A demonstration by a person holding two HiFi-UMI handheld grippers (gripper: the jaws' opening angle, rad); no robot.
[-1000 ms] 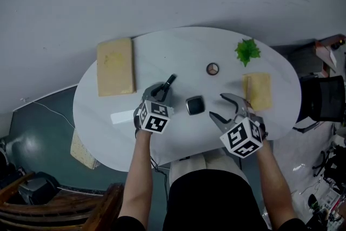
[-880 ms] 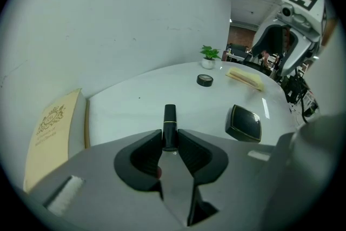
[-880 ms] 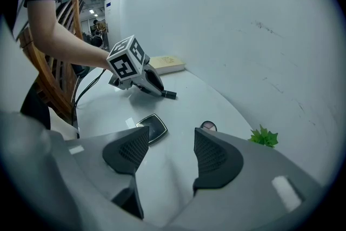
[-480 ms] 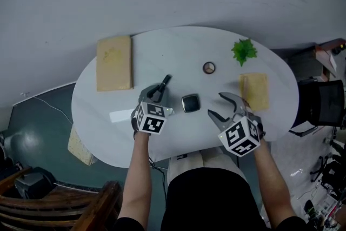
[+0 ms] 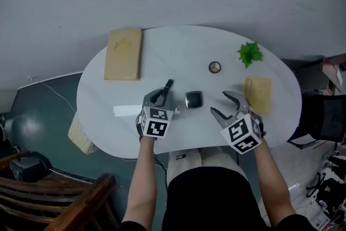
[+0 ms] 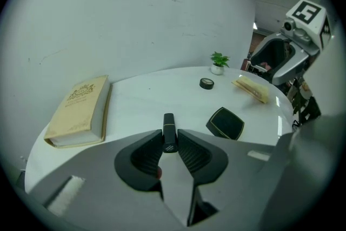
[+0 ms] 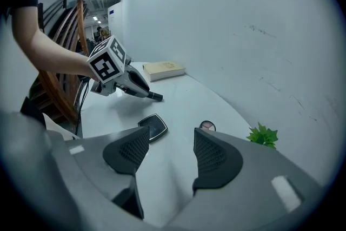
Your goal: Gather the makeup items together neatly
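Left gripper view: left gripper (image 6: pixel 170 140) pinches the lipstick (image 6: pixel 169 123) lengthwise, compact (image 6: pixel 225 123) near on its right; right gripper (image 7: pixel 172 151) gapes empty.

Bare desk (image 5: pixel 174 57) lies open between the book (image 5: pixel 124 54) and the round eyeshadow pot (image 5: pixel 214 67); nearer, the square black compact (image 5: pixel 193 99) blocks the middle.
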